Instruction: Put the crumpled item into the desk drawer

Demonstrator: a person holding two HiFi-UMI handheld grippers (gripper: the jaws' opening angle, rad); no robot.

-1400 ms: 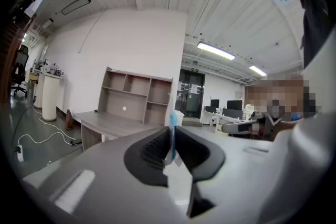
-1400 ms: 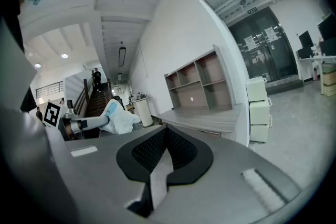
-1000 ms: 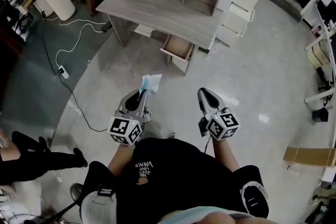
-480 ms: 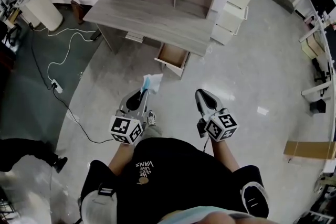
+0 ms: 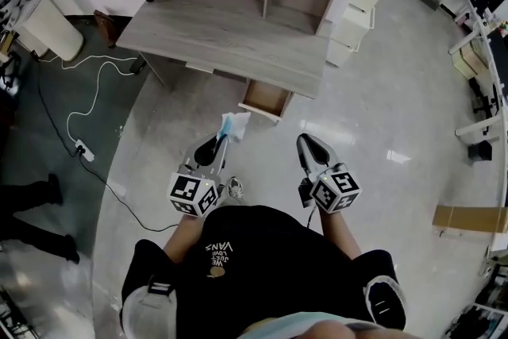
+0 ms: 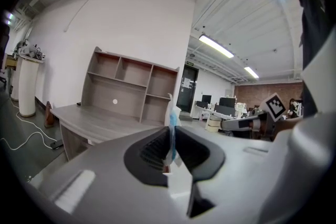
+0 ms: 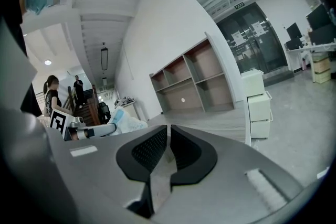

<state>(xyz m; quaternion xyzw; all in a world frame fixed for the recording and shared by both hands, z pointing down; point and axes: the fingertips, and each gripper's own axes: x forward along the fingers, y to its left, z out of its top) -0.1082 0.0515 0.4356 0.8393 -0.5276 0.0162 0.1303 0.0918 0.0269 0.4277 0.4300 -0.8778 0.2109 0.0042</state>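
Observation:
The crumpled item (image 5: 235, 124), a white and pale blue wad, sticks out ahead of my left gripper (image 5: 221, 139), which is shut on it. The left gripper view shows the wad (image 6: 171, 124) pinched upright between the dark pads. The grey desk (image 5: 230, 36) with its shelf unit lies ahead, and its open drawer (image 5: 267, 98) hangs out under the front edge, a short way beyond the wad. To the right, my right gripper (image 5: 306, 141) is level with the left one; its jaws (image 7: 168, 136) are shut with nothing between them.
A white drawer cabinet (image 5: 355, 16) stands right of the desk. A white cable with a power strip (image 5: 79, 148) trails over the floor on the left, near a white bin (image 5: 46, 21). A person's dark legs (image 5: 36, 222) are at the far left. Cardboard (image 5: 470, 218) lies at the right.
The desk and its open drawer have drawn closer in the head view as both grippers travelled forward. The wad stays in the left jaws. The person at the left has shifted.

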